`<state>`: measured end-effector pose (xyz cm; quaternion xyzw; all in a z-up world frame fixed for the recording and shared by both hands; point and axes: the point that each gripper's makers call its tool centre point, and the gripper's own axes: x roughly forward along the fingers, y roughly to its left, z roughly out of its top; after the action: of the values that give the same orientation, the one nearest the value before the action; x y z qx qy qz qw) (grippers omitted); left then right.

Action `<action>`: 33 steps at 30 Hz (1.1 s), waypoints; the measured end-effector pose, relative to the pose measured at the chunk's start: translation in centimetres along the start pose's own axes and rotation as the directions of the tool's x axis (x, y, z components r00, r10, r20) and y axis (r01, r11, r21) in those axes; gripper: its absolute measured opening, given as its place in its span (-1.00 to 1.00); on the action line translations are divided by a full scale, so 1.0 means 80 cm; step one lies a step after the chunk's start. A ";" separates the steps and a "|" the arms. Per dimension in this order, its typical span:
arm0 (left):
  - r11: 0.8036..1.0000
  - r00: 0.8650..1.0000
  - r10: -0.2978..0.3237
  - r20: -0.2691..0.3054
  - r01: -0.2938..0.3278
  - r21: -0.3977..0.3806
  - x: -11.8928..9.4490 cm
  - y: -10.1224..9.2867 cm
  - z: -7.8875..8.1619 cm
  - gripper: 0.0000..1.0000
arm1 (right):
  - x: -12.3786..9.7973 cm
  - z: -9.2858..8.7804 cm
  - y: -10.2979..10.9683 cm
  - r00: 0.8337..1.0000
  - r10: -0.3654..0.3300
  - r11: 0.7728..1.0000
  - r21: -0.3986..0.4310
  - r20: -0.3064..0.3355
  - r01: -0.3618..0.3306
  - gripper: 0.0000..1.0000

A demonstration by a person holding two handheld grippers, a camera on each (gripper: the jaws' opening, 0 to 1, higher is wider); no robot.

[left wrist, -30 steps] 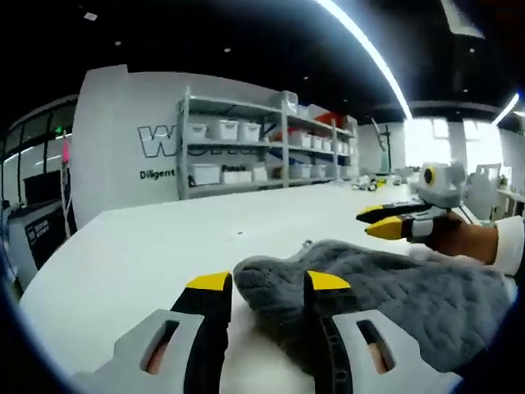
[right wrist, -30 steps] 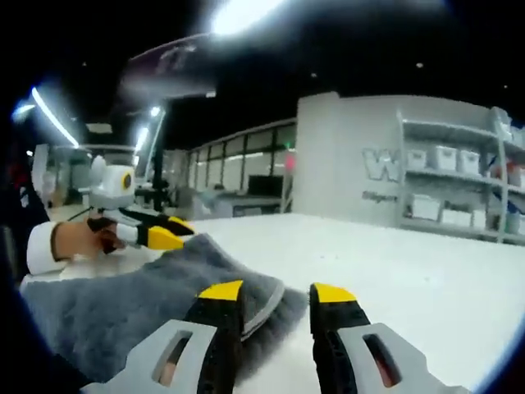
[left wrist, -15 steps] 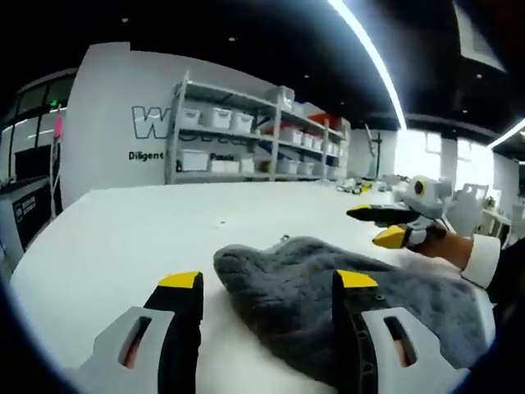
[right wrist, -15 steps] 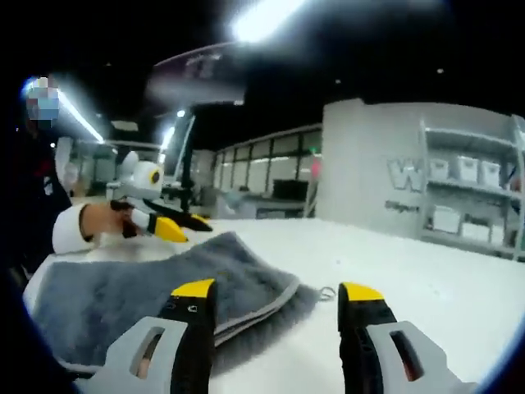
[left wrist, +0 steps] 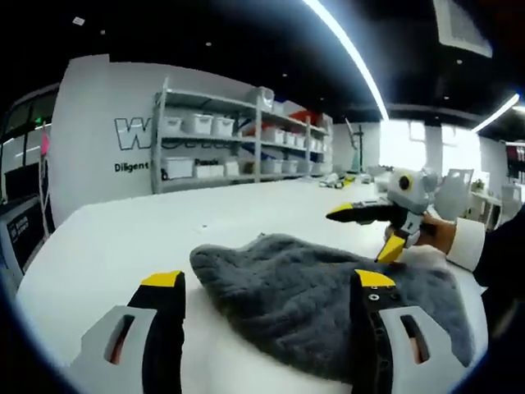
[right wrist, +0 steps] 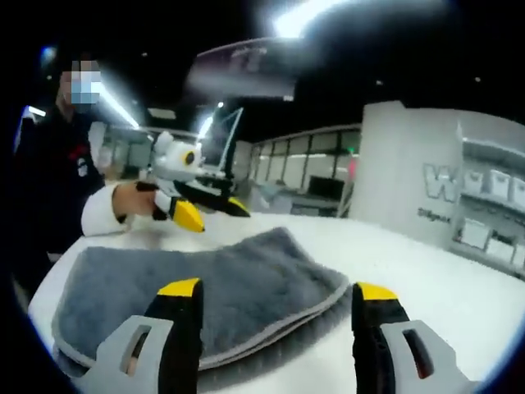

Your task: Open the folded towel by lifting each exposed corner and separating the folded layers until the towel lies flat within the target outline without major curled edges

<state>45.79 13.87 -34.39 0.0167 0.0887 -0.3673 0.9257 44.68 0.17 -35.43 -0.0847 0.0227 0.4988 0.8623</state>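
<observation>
- While you are holding both tools low over the white table (left wrist: 107,238), your left gripper (left wrist: 267,289) is standing with its yellow-tipped jaws spread wide, gripping nothing.
- Your right gripper (right wrist: 275,295) is likewise gaping, its jaws framing the cloth's near edge without pinching it.
- Next out, the grey towel (left wrist: 312,287) is lying folded on the table, its rounded corner sitting between your left jaws; in the right gripper view the towel (right wrist: 205,287) is showing a pale hem along the upper layer's edge.
- Beyond it, each gripper is appearing in the other's view, jaws parted above the towel's far side.
- Farthest off, shelving (left wrist: 238,148) with white bins is standing against a lettered wall.
</observation>
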 end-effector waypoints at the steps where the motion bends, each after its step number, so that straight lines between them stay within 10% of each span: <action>1: 1.000 1.000 0.004 0.006 -0.004 0.008 -0.003 -0.001 -0.001 0.74 | -0.003 0.001 -0.001 1.000 0.001 1.000 0.002 0.002 -0.001 0.51; 12: 1.000 1.000 -0.021 -0.010 0.020 -0.022 -0.013 -0.028 -0.014 0.99 | -0.023 0.000 0.019 0.999 0.046 0.999 0.030 -0.002 -0.046 0.97; 33: 0.997 0.997 -0.061 -0.044 0.063 0.043 -0.077 -0.085 -0.020 0.99 | -0.067 0.010 0.080 0.993 0.113 0.993 -0.031 -0.023 -0.114 0.99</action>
<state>36.50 13.20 -34.68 0.0423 0.1007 -0.3972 0.9112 36.40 -1.17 -34.78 -0.1024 0.0286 0.5464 0.8307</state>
